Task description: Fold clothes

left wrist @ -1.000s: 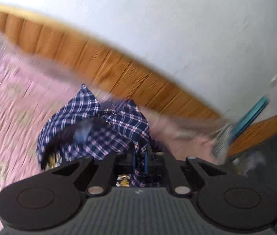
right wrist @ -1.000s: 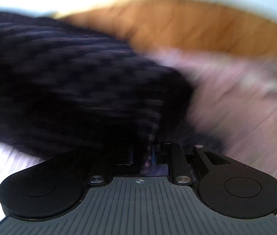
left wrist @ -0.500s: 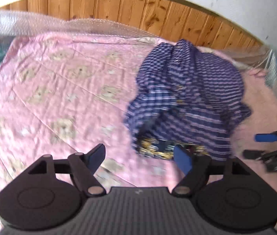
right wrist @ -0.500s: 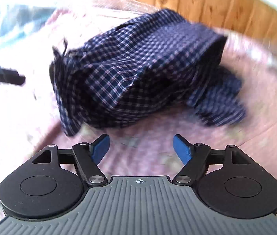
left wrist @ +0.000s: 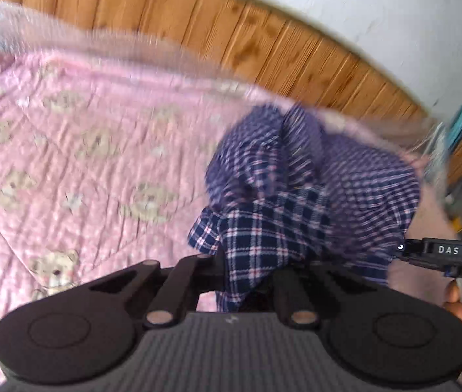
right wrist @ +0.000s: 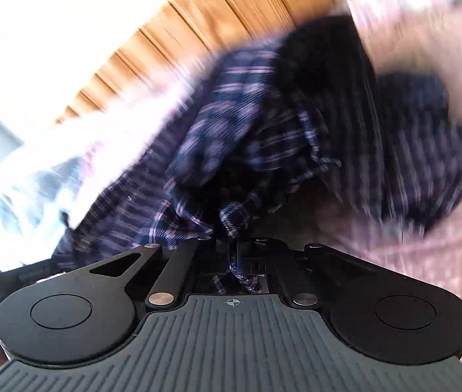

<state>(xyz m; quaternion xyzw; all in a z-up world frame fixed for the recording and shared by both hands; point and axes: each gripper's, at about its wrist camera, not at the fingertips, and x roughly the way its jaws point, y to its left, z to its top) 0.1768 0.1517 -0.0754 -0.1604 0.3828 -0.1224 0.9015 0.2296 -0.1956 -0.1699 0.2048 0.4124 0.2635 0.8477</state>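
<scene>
Bed (left wrist: 67, 137), pink quilt: the plaid shirt (left wrist: 345, 183) lies bunched at its far side. Both jaws have just closed; left hand-held gripper (left wrist: 250, 268) and right hand-held gripper (right wrist: 234, 254) each clamp shirt fabric. Advice: lift the 2 grips evenly, spread apart, keeping cloth taut.

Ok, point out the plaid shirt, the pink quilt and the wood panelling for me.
plaid shirt (left wrist: 296, 209): left wrist view, on its checked front fold.
pink quilt (left wrist: 77, 150): left wrist view, bare patch left of the shirt.
wood panelling (left wrist: 198, 23): left wrist view, on a plank.
</scene>
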